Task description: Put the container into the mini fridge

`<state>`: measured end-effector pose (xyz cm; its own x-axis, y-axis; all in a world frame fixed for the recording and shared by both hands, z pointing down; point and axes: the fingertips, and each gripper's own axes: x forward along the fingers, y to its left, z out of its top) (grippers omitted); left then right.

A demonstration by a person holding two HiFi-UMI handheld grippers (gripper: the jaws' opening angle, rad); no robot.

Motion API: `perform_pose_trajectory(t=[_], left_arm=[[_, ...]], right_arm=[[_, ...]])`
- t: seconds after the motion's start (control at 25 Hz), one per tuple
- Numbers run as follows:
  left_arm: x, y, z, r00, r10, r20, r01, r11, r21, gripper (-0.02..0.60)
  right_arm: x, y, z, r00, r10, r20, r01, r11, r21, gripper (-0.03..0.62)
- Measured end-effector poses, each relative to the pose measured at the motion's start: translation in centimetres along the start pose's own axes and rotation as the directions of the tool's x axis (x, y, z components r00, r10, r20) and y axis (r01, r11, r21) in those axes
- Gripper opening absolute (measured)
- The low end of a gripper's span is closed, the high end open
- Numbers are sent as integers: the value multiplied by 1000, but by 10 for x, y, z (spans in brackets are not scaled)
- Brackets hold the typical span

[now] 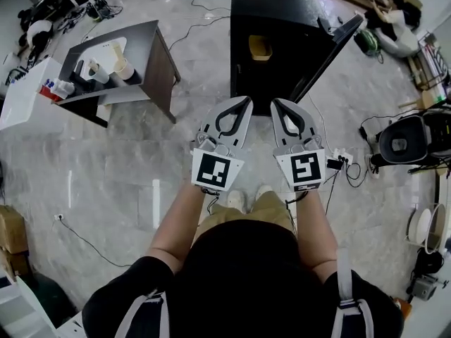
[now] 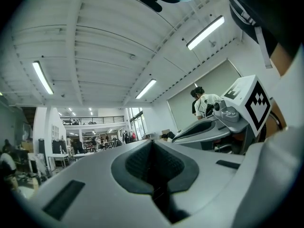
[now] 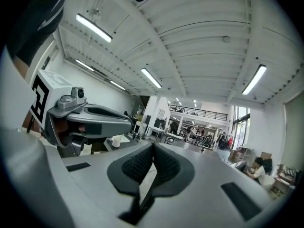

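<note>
In the head view the black mini fridge (image 1: 282,5) stands on the floor ahead, its door (image 1: 337,42) swung open to the right. A yellow container (image 1: 259,48) sits inside the dark opening. Both grippers are held side by side just in front of the fridge, tips pointing at it. The left gripper (image 1: 247,100) (image 2: 151,141) is shut with nothing between its jaws, and so is the right gripper (image 1: 275,102) (image 3: 153,145). Both gripper views look up at a ceiling and a far hall; each shows the other gripper beside it.
A dark metal table (image 1: 151,44) stands at the left with white cups and bottles on it, and a white box (image 1: 21,94) beside it. A power strip with cables (image 1: 340,162) lies right of the grippers. A black machine (image 1: 405,141) stands at the far right.
</note>
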<state>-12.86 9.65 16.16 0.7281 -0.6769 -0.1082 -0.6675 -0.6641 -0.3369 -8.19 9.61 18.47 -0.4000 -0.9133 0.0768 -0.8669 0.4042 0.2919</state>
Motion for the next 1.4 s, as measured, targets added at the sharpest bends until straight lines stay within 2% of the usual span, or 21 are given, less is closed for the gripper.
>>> perform_pose_trajectory(t=[0.28, 0.4, 0.64, 1.0, 1.4], left_arm=[[-13, 12, 8, 1000, 28, 8, -28, 1000, 4, 23], [-13, 12, 9, 1000, 26, 5, -26, 1000, 17, 23], [-4, 8, 13, 1000, 13, 15, -13, 1000, 22, 23], [6, 0, 18, 1000, -3, 21, 2, 999, 36, 23], [10, -2, 22, 1000, 3, 26, -4, 999, 32, 23]], right_arm=[[-4, 5, 21, 996, -10, 85, 7, 1000, 29, 37], [-5, 3, 15, 997, -21, 71, 19, 999, 29, 37], [-4, -6, 23, 992, -48, 115, 42, 997, 57, 37], [-8, -14, 19, 992, -83, 93, 78, 995, 56, 35], [-10, -14, 24, 991, -66, 114, 60, 997, 57, 35]])
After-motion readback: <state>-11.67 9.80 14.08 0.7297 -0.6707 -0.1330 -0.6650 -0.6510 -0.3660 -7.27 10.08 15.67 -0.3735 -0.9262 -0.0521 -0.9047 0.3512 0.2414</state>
